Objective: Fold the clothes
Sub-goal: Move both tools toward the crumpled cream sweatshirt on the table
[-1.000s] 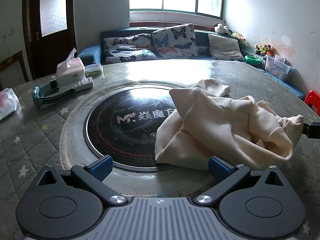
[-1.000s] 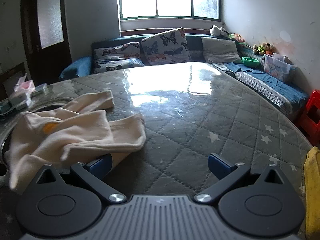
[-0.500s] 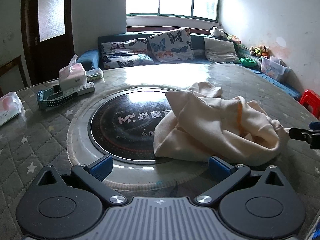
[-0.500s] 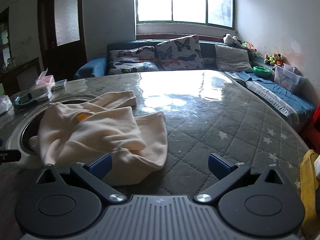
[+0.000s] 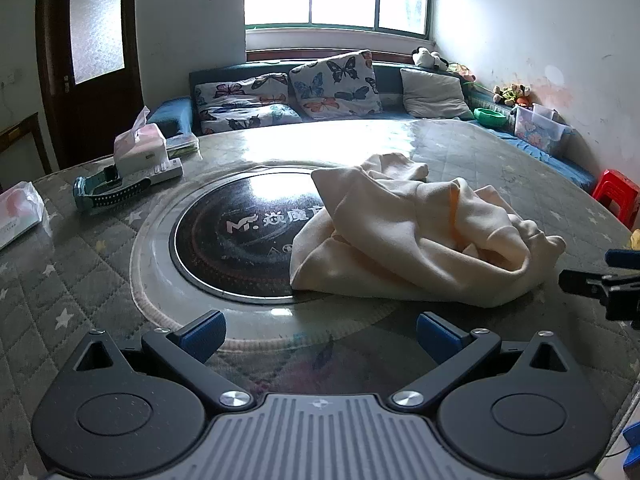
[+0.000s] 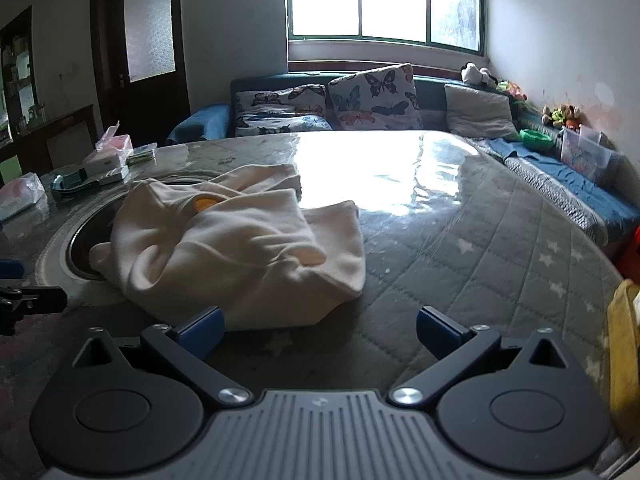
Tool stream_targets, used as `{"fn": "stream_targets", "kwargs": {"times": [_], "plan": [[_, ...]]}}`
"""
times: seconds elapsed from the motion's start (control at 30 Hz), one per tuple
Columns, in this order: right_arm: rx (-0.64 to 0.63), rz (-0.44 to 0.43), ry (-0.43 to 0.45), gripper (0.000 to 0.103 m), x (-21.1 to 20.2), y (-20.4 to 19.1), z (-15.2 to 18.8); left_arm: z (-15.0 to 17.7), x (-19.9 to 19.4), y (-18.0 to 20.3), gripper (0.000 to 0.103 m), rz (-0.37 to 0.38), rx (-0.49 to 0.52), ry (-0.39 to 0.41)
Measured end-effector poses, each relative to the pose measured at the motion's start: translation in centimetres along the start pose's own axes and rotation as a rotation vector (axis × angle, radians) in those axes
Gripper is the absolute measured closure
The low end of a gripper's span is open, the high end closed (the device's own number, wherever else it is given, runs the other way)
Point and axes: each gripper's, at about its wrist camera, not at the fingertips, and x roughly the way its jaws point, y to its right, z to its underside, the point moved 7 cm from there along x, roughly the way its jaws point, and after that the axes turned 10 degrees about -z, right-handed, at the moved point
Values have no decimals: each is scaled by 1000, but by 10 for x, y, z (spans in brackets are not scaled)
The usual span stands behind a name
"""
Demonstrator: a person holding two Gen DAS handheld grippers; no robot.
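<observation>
A crumpled cream garment lies on the surface, partly over the black round hob. Left gripper and right gripper sit near the garment, jaws open and empty.

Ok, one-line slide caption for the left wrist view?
Open left tool faces a crumpled cream garment lying partly over the table's round black hob.

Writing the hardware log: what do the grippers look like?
Both match: left gripper and right gripper have black linkage arms with silver pivot screws, two round black discs, a ribbed grey centre plate with a small emblem, and blue finger pads. No cables or sleeves visible.
</observation>
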Motion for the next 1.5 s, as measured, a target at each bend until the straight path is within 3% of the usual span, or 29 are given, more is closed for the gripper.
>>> {"fn": "stream_targets", "kwargs": {"times": [0.83,1.5], "plan": [[-34,-49,-27,0,-1,-22,13,14,-6,23,0,-2,49,-40],[-70,-74,-18,0,4,-32,1,4,1,24,0,0,48,-48]]}}
